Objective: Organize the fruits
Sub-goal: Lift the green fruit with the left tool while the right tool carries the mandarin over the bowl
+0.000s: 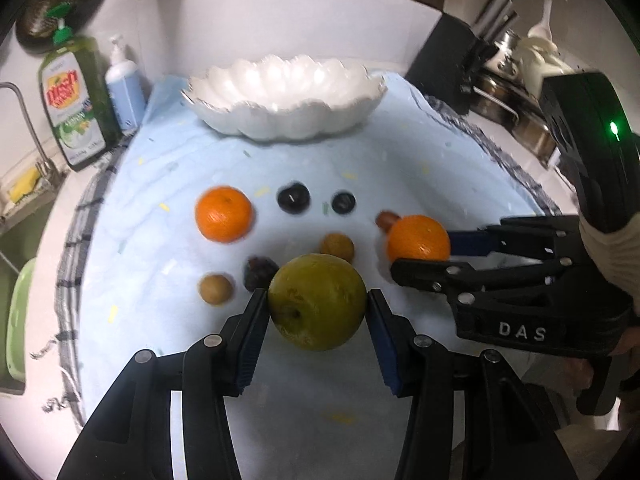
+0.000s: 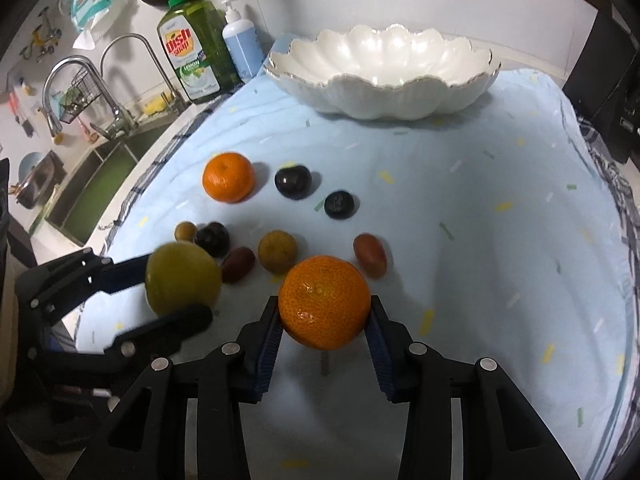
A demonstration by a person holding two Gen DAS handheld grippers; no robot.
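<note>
My left gripper (image 1: 318, 316) is shut on a green round fruit (image 1: 318, 302), also seen in the right wrist view (image 2: 182, 284). My right gripper (image 2: 324, 320) is shut on an orange (image 2: 324, 302), which also shows in the left wrist view (image 1: 418, 239). Both fruits are held just above the light blue cloth (image 2: 480, 240). A second orange (image 2: 228, 177), two dark plums (image 2: 293, 181) (image 2: 339, 205), and several small brown and dark fruits (image 2: 277, 251) lie on the cloth. An empty white scalloped bowl (image 2: 380, 92) stands at the back.
A green dish soap bottle (image 2: 192, 52) and a blue pump bottle (image 2: 240, 44) stand left of the bowl. A sink (image 2: 96, 176) with taps lies to the left. Pots and utensils (image 1: 516, 80) sit at the right, beside a black box (image 1: 444, 60).
</note>
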